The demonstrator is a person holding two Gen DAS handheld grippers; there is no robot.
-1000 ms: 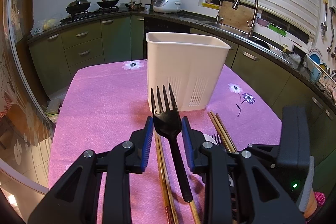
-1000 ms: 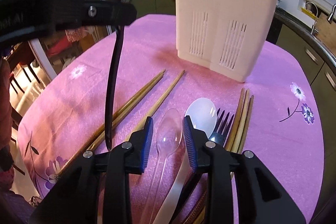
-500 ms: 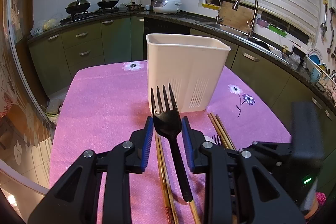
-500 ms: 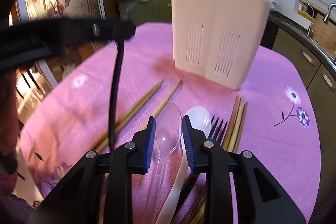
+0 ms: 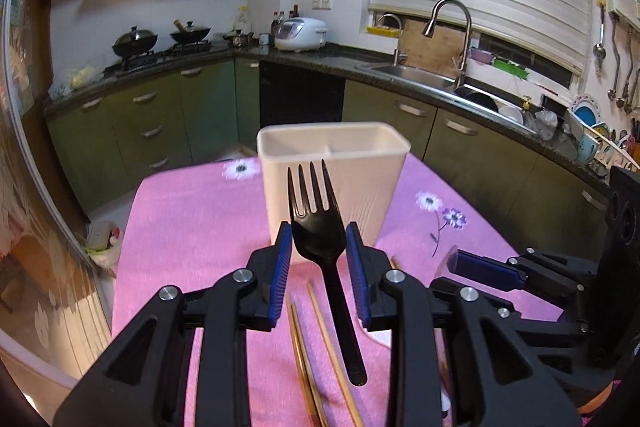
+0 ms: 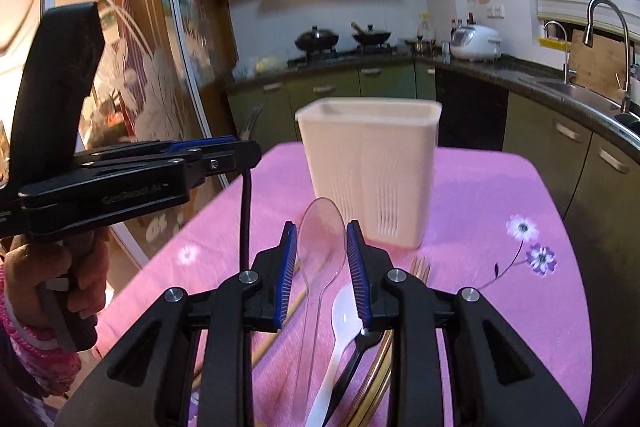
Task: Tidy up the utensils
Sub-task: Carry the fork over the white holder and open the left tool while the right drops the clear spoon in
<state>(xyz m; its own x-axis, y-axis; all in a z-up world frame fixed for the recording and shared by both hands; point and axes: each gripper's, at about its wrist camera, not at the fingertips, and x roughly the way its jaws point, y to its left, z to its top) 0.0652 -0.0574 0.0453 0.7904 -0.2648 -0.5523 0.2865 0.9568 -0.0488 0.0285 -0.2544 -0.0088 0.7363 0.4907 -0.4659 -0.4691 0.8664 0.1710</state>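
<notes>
Left wrist view: left gripper [image 5: 318, 251] fingers pinch the black fork [image 5: 318, 227], tines up, just before the white holder [image 5: 333, 183]. It has risen; next, carry it over the rim.

Right wrist view: right gripper [image 6: 321, 259] fingers pinch the clear spoon [image 6: 320, 247], now lifted off the bench [image 6: 500, 267] toward the holder.

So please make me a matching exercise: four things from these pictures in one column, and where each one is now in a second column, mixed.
Things:
1. black fork
2. clear spoon
3. white spoon
4. white caddy

Places:
a. standing upright on the pink tablecloth
b. held in the jaws of the right gripper
c. lying on the tablecloth
d. held in the jaws of the left gripper

Pairs: 1-d, 2-b, 3-c, 4-a
</notes>
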